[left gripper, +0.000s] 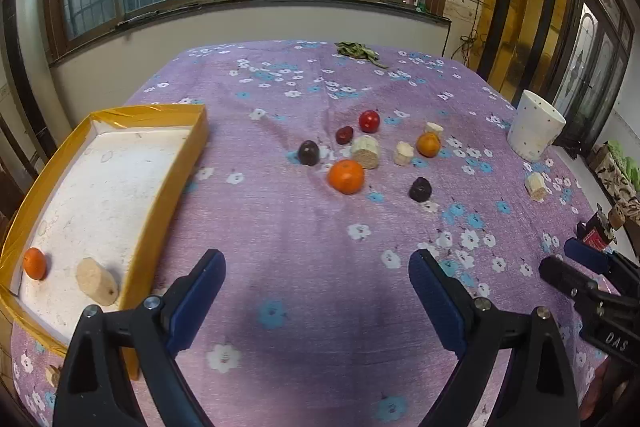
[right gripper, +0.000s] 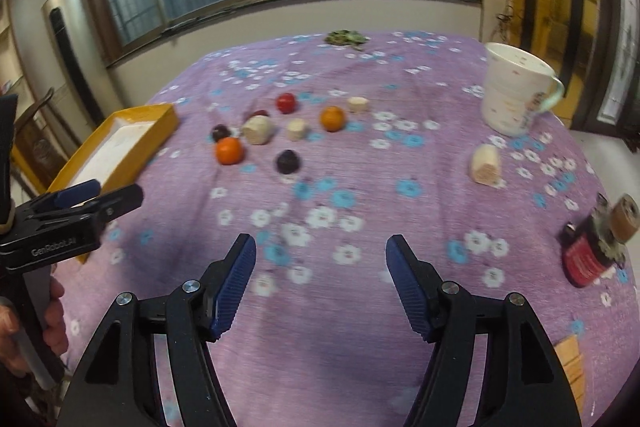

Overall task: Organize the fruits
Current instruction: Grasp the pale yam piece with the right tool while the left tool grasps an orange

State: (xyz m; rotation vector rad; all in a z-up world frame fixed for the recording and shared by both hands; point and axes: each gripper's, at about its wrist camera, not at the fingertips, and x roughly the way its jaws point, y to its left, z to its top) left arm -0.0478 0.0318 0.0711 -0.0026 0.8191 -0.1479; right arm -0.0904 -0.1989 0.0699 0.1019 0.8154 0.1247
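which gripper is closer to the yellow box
Left. The left gripper hangs open right beside the yellow box; the right gripper, also open, sits farther off on the side away from it.

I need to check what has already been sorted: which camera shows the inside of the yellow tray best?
The left wrist view. There the yellow tray lies close, its white floor open to view, holding an orange and a pale cut chunk. In the right wrist view the tray is farther off, partly behind the left claw, contents hidden.
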